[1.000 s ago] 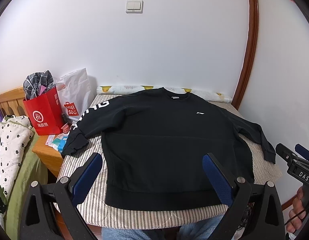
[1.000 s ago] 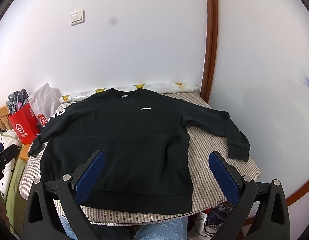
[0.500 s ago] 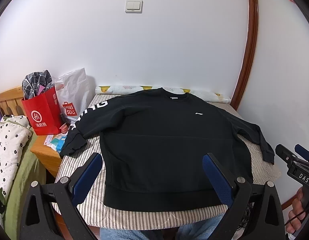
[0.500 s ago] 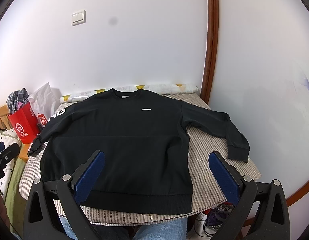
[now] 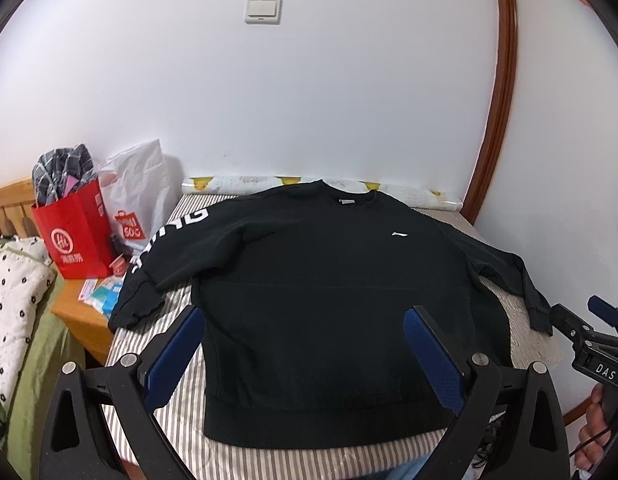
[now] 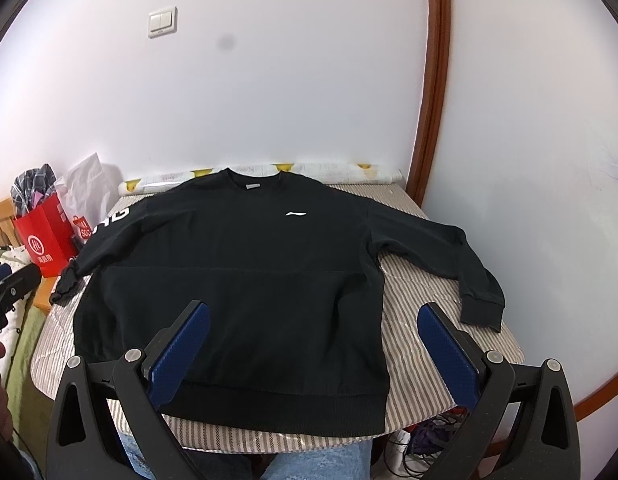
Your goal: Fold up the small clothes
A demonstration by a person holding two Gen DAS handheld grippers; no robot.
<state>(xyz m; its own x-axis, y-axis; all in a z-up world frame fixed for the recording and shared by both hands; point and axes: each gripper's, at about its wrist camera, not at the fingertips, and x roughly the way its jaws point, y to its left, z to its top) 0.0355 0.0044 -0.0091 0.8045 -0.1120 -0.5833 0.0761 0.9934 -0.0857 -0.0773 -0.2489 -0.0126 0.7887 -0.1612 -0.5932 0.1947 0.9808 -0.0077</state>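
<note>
**Sweatshirt laid flat, no fold yet made**

A black sweatshirt point(image 5: 329, 300) is spread face up on a striped table point(image 5: 269, 456), collar toward the wall at 12 o'clock and hem toward the near edge at 6 o'clock. No fold is seen in it: the body lies in a single layer, a faint crease line crosses the chest, and both sleeves are stretched outward. The lettered sleeve point(image 5: 165, 248) runs toward 9 o'clock, its cuff hanging just past the table edge; the plain sleeve point(image 6: 441, 256) runs toward 3 o'clock, its cuff resting on the striped cover near the corner. The task is judged to be at its very start, with the sleeve folds and the body folds all left to be done.

The left gripper point(image 5: 305, 352) is held above the hem, its blue pads spread wide and nothing between them. The right gripper point(image 6: 313, 344) is likewise held wide apart and empty, raised over the near right part of the hem. Neither is touching the cloth. In the left view, a hand point(image 5: 593, 424) is seen at 4 o'clock on the right tool's handle.

Beyond the table, a red paper bag point(image 5: 75, 236) and a white plastic bag point(image 5: 137, 204) are set at 9 o'clock, and a patterned roll point(image 6: 317, 172) lies along the wall at 12 o'clock.
</note>
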